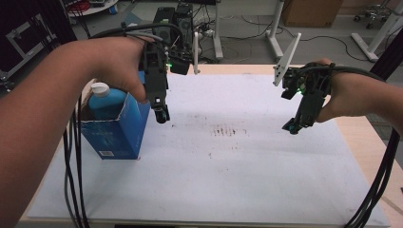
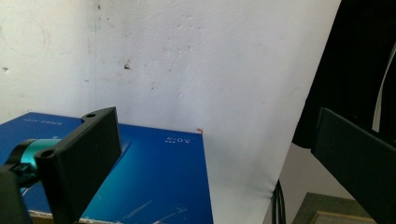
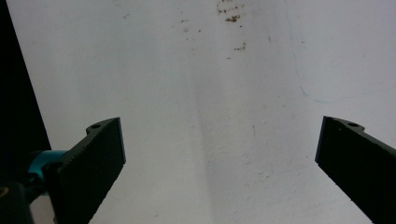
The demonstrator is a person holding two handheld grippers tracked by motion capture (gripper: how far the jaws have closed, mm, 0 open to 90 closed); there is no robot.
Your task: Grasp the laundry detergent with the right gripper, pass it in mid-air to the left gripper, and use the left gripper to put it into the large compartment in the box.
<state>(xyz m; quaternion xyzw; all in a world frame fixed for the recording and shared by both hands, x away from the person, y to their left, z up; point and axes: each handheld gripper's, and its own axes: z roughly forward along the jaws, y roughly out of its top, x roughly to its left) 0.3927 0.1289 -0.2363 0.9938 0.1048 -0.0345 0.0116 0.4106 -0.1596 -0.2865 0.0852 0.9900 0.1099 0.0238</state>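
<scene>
Above the white, lightly stained sheet (image 1: 247, 166) that covers the wooden table (image 1: 366, 142), we see two hand-held black grippers pointing downward, well apart from each other.

The left gripper (image 1: 161, 113) hangs at about ten o'clock on the sheet. In its own view its two black jaws stand wide apart with nothing between them; one jaw hovers over the blue box and touches nothing we can make out.

The right gripper (image 1: 292, 127) hangs at about two o'clock. In its own view its jaws are also spread wide, with bare white sheet showing in the gap.

Just beside the left gripper, at nine o'clock, stands an open-topped blue cardboard box (image 1: 116, 130), upright on the sheet near its left edge. Inside it sits a blue plastic bottle with a white cap (image 1: 100, 89), its top rising a little above the box rim. The left gripper view shows the box's glossy blue face (image 2: 159, 186) with small white lettering.

A patch of dark brown specks (image 1: 228, 130) marks the sheet's middle, between the two grippers.
</scene>
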